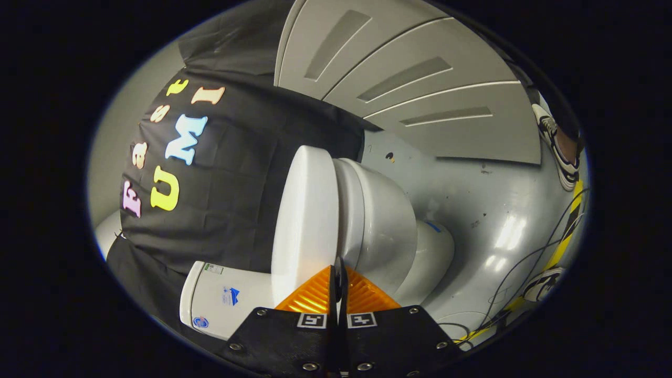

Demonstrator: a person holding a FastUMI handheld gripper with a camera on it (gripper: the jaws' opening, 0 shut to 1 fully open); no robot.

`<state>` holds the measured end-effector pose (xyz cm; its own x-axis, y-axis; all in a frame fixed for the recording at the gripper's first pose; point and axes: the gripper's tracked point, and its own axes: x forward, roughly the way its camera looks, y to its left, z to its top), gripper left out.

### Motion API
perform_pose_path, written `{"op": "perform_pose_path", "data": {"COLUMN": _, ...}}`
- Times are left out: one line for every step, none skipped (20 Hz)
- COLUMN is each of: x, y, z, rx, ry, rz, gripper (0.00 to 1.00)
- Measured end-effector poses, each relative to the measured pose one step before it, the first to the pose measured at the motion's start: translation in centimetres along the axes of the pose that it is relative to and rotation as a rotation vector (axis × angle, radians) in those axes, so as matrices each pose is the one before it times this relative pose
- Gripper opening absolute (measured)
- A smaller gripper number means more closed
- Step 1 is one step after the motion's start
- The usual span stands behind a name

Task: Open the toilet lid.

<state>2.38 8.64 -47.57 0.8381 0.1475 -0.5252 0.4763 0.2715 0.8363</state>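
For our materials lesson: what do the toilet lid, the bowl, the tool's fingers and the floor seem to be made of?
Lid: probably smooth white plastic, with a soft matt sheen.
Bowl: likely glazed ceramic, glossy white.
Tool, shut, just short of the lid's edge: fingers look like ribbed orange plastic.
Floor: grey, glossy, perhaps painted or coated; lights reflect off it.

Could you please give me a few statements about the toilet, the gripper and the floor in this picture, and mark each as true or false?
1. The gripper's orange fingers are spread wide apart. False: they are closed together, with only a thin slit between them.
2. The toilet lid lies just ahead of the fingers. True.
3. The toilet bowl is black. False: it is white.
4. Cables run across the grey floor beyond the toilet. True.
5. The tank sits beside the lid, against the black cloth. True.
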Motion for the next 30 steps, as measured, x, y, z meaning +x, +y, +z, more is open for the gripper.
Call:
{"op": "perform_pose_path", "data": {"x": -0.181, "y": 0.269, "z": 0.013, "rx": -0.02026, "ry": -0.00499, "rz": -0.00636, "gripper": 0.00}}
{"op": "perform_pose_path", "data": {"x": -0.071, "y": 0.328, "z": -0.103, "rx": -0.03404, "ry": -0.00597, "rz": -0.00911, "gripper": 0.00}}
{"op": "perform_pose_path", "data": {"x": -0.476, "y": 0.581, "z": 0.055, "rx": -0.04384, "ry": -0.00805, "rz": -0.00896, "gripper": 0.00}}
{"op": "perform_pose_path", "data": {"x": -0.326, "y": 0.784, "z": 0.342, "rx": -0.03507, "ry": -0.01292, "rz": -0.00360, "gripper": 0.00}}
{"op": "perform_pose_path", "data": {"x": -0.498, "y": 0.897, "z": 0.304, "rx": -0.02588, "ry": -0.00706, "rz": 0.00271, "gripper": 0.00}}
{"op": "perform_pose_path", "data": {"x": -0.455, "y": 0.998, "z": 0.330, "rx": -0.02623, "ry": -0.00571, "rz": 0.00428, "gripper": 0.00}}
{"op": "perform_pose_path", "data": {"x": -0.605, "y": 1.114, "z": 0.237, "rx": -0.03392, "ry": 0.00322, "rz": 0.00506, "gripper": 0.00}}
{"op": "perform_pose_path", "data": {"x": -0.463, "y": 1.076, "z": 0.200, "rx": -0.04274, "ry": 0.00932, "rz": 0.00455, "gripper": 0.00}}
{"op": "perform_pose_path", "data": {"x": -0.355, "y": 1.020, "z": 0.303, "rx": -0.05107, "ry": 0.00356, "rz": 0.00199, "gripper": 0.00}}
{"op": "perform_pose_path", "data": {"x": -0.382, "y": 1.023, "z": 0.299, "rx": -0.05100, "ry": 0.00773, "rz": 0.00123, "gripper": 0.00}}
{"op": "perform_pose_path", "data": {"x": -0.371, "y": 0.806, "z": 0.349, "rx": -0.04327, "ry": 0.00146, "rz": 0.00388, "gripper": 0.00}}
{"op": "perform_pose_path", "data": {"x": -0.362, "y": 1.009, "z": 0.370, "rx": -0.04379, "ry": 0.00216, "rz": 0.00487, "gripper": 0.00}}
{"op": "perform_pose_path", "data": {"x": -0.299, "y": 0.836, "z": 0.253, "rx": -0.03653, "ry": 0.00176, "rz": 0.00175, "gripper": 0.00}}
{"op": "perform_pose_path", "data": {"x": -0.224, "y": 0.586, "z": 0.187, "rx": -0.03290, "ry": 0.00372, "rz": -0.00309, "gripper": 0.00}}
{"op": "perform_pose_path", "data": {"x": -0.161, "y": 0.487, "z": 0.172, "rx": -0.03589, "ry": 0.00360, "rz": -0.00652, "gripper": 0.00}}
{"op": "perform_pose_path", "data": {"x": -0.088, "y": 0.322, "z": 0.129, "rx": -0.02495, "ry": 0.00392, "rz": -0.00458, "gripper": 0.00}}
{"op": "perform_pose_path", "data": {"x": -0.217, "y": 0.252, "z": 0.099, "rx": -0.02385, "ry": 0.00227, "rz": -0.00423, "gripper": 0.00}}
{"op": "perform_pose_path", "data": {"x": -0.117, "y": 0.272, "z": 0.186, "rx": -0.01671, "ry": 0.00054, "rz": -0.00231, "gripper": 0.00}}
{"op": "perform_pose_path", "data": {"x": -0.062, "y": 0.400, "z": 0.065, "rx": -0.01488, "ry": -0.00182, "rz": -0.00251, "gripper": 0.00}}
{"op": "perform_pose_path", "data": {"x": -0.101, "y": 0.341, "z": 0.158, "rx": -0.01495, "ry": -0.00145, "rz": -0.00502, "gripper": 0.00}}
{"op": "perform_pose_path", "data": {"x": -0.041, "y": 0.170, "z": -0.010, "rx": -0.01340, "ry": -0.00223, "rz": -0.00654, "gripper": 0.00}}
{"op": "perform_pose_path", "data": {"x": -0.094, "y": 0.295, "z": 0.161, "rx": -0.01626, "ry": -0.00134, "rz": -0.00973, "gripper": 0.00}}
{"op": "perform_pose_path", "data": {"x": -0.131, "y": 0.313, "z": 0.047, "rx": -0.01505, "ry": -0.00349, "rz": -0.01115, "gripper": 0.00}}
{"op": "perform_pose_path", "data": {"x": -0.154, "y": 0.411, "z": 0.208, "rx": -0.01325, "ry": -0.00331, "rz": -0.01229, "gripper": 0.00}}
{"op": "perform_pose_path", "data": {"x": -0.204, "y": 0.462, "z": 0.185, "rx": -0.01122, "ry": -0.00671, "rz": -0.00848, "gripper": 0.00}}
{"op": "perform_pose_path", "data": {"x": -0.123, "y": 0.457, "z": 0.190, "rx": -0.01236, "ry": -0.00493, "rz": -0.00591, "gripper": 0.00}}
{"op": "perform_pose_path", "data": {"x": -0.169, "y": 0.507, "z": 0.177, "rx": -0.02200, "ry": -0.00554, "rz": -0.00641, "gripper": 0.00}}
{"op": "perform_pose_path", "data": {"x": -0.105, "y": 0.400, "z": 0.127, "rx": -0.02622, "ry": -0.00279, "rz": -0.00635, "gripper": 0.00}}
{"op": "perform_pose_path", "data": {"x": -0.106, "y": 0.298, "z": 0.113, "rx": -0.03502, "ry": -0.00090, "rz": -0.00766, "gripper": 0.00}}
{"op": "perform_pose_path", "data": {"x": -0.140, "y": 0.289, "z": 0.226, "rx": -0.03097, "ry": -0.00195, "rz": -0.00711, "gripper": 0.00}}
